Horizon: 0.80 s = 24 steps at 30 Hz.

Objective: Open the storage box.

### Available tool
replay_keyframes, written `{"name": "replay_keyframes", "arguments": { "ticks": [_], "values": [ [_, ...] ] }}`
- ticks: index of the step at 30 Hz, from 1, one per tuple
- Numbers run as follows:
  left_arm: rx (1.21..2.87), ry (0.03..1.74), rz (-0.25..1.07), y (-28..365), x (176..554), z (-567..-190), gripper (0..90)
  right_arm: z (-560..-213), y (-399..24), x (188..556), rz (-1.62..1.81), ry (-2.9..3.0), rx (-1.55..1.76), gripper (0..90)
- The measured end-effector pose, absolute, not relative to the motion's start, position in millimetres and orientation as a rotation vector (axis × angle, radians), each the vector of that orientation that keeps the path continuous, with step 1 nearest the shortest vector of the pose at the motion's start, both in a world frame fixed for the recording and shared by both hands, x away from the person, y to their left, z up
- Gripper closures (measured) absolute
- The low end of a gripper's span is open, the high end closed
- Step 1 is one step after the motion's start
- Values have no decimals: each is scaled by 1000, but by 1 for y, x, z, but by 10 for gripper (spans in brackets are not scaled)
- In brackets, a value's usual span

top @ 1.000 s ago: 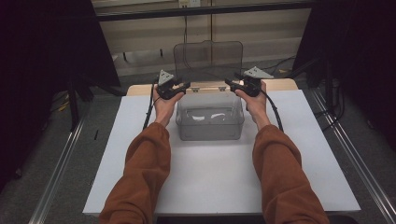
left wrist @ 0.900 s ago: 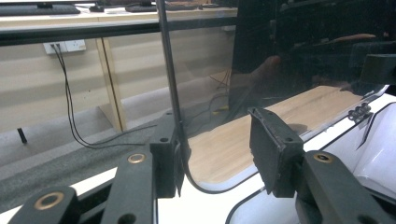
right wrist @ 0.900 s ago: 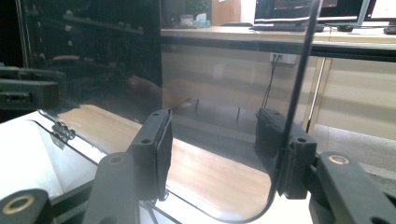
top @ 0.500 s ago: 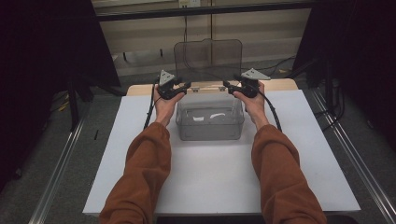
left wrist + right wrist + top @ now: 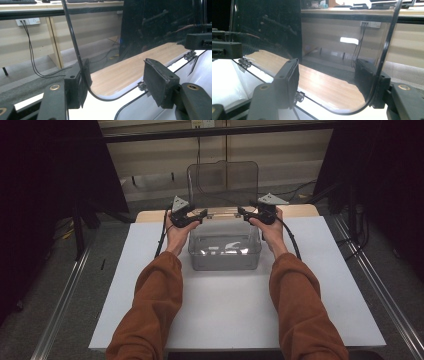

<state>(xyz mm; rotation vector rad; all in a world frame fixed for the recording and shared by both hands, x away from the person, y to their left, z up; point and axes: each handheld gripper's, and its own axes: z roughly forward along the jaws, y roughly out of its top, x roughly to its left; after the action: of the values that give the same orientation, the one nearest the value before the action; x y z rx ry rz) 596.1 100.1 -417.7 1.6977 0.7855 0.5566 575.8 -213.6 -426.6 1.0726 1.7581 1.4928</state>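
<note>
A clear plastic box (image 5: 225, 254) stands on the white table top, its clear lid (image 5: 222, 182) raised upright behind it. My left gripper (image 5: 202, 214) is at the lid's lower left corner and my right gripper (image 5: 242, 212) at its lower right corner. In the left gripper view the lid's edge (image 5: 75, 50) runs between the jaws of the left gripper (image 5: 120, 77), close to the left pad and far from the other. In the right gripper view the lid's edge (image 5: 387, 42) passes by the right pad of the right gripper (image 5: 328, 80). Both pairs of jaws have just been opening.
The white sheet (image 5: 225, 320) covers the table, with a wooden strip (image 5: 300, 211) bare at the back. Metal rails (image 5: 60, 305) run along the floor on both sides. Cables and a wall socket (image 5: 27, 22) lie beyond the table.
The lid stands slightly more upright than a second ago. Both hands stay where they were.
</note>
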Motion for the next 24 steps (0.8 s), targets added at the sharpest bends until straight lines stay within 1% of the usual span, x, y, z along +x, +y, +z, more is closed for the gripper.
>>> {"name": "replay_keyframes", "arguments": {
  "ticks": [12, 13, 24],
  "values": [
    [1727, 767, 536, 100, 597, -421, 301, -429, -212, 576, 1487, 1768, 1076, 318],
    [1707, 782, 513, 100, 597, -422, 292, -429, -212, 577, 1485, 1769, 1074, 314],
    [1674, 827, 456, 100, 599, -425, 239, -433, -214, 578, 1518, 1750, 1131, 285]
  ]
}}
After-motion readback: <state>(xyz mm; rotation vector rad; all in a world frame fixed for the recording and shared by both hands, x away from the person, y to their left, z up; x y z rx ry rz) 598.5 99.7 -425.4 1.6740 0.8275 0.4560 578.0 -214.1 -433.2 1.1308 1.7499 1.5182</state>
